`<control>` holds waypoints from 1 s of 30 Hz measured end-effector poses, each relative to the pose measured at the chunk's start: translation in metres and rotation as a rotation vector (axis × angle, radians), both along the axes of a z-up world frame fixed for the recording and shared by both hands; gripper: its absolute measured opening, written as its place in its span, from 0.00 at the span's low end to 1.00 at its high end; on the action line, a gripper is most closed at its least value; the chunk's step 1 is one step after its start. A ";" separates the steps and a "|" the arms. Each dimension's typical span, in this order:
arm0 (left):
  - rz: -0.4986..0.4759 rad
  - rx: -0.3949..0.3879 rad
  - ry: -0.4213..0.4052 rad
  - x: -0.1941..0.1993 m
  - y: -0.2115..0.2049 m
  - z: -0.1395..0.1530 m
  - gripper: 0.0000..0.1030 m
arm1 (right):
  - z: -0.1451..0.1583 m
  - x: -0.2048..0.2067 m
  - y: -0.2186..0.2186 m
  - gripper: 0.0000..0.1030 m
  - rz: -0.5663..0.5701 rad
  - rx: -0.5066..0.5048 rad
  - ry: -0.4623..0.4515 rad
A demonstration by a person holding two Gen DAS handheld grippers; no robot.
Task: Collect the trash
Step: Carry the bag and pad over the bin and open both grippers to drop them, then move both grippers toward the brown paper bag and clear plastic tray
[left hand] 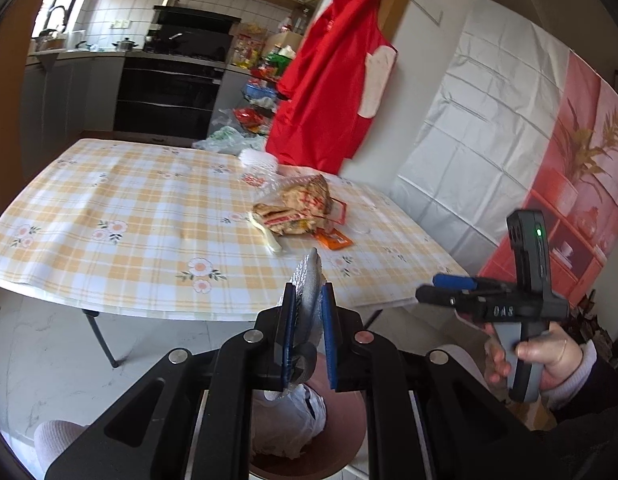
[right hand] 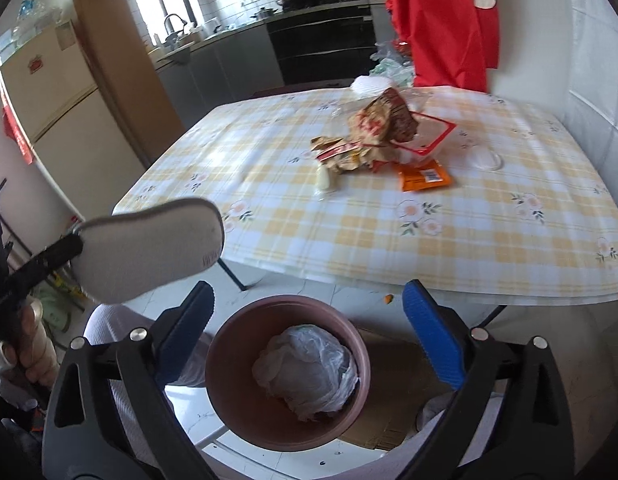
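- The left gripper [left hand: 309,312] has its blue fingers [left hand: 288,320] closed on a flat silver-grey packet [left hand: 307,284]. Seen from the left wrist the packet stands on edge, its long axis running up and away from the fingers toward the bench [left hand: 109,216]; its lower end is hidden between the pads.
- From the right wrist the same packet [right hand: 149,248] shows its broad face: a matte, pale grey oblong with rounded corners, long axis tilted up to the right, held in the air off the bench's near-left corner. Faint print at its right end is too blurred to read.
- The right gripper [right hand: 309,332] has its ribbed blue fingers [right hand: 433,336] spread wide with nothing between them, above a round pinkish-brown bin [right hand: 229,344] on the floor.
- Inside the bin lies a crumpled translucent white plastic bag [right hand: 309,368].
- The bench wears a yellow checked cloth with a flower print; on it sit crumpled brown paper wrappers [right hand: 373,132], a clear tray with a red rim [right hand: 433,136], a flat orange sachet [right hand: 425,176] and a small cream object [right hand: 324,180] hard to identify.
- The person's hands [left hand: 549,360] are partly cut off at the frame edges.
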State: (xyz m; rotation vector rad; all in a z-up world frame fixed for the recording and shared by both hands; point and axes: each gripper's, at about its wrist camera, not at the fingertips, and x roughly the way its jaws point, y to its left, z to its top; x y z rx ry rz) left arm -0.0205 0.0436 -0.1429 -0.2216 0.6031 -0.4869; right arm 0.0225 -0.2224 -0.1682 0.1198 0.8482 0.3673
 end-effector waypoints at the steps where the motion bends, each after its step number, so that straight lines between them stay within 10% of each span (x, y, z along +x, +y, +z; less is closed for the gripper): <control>1: -0.012 0.006 0.001 0.000 -0.003 -0.001 0.12 | 0.001 0.001 -0.006 0.91 -0.017 0.002 -0.002; 11: -0.081 0.038 0.023 0.009 -0.033 -0.008 0.14 | 0.007 -0.001 -0.022 0.91 -0.060 -0.012 -0.010; 19: -0.024 0.041 0.019 0.012 -0.025 -0.007 0.68 | 0.006 0.000 -0.023 0.91 -0.064 -0.017 -0.006; 30: 0.055 0.063 0.033 0.020 -0.012 -0.010 0.85 | 0.004 0.002 -0.022 0.91 -0.061 -0.030 -0.002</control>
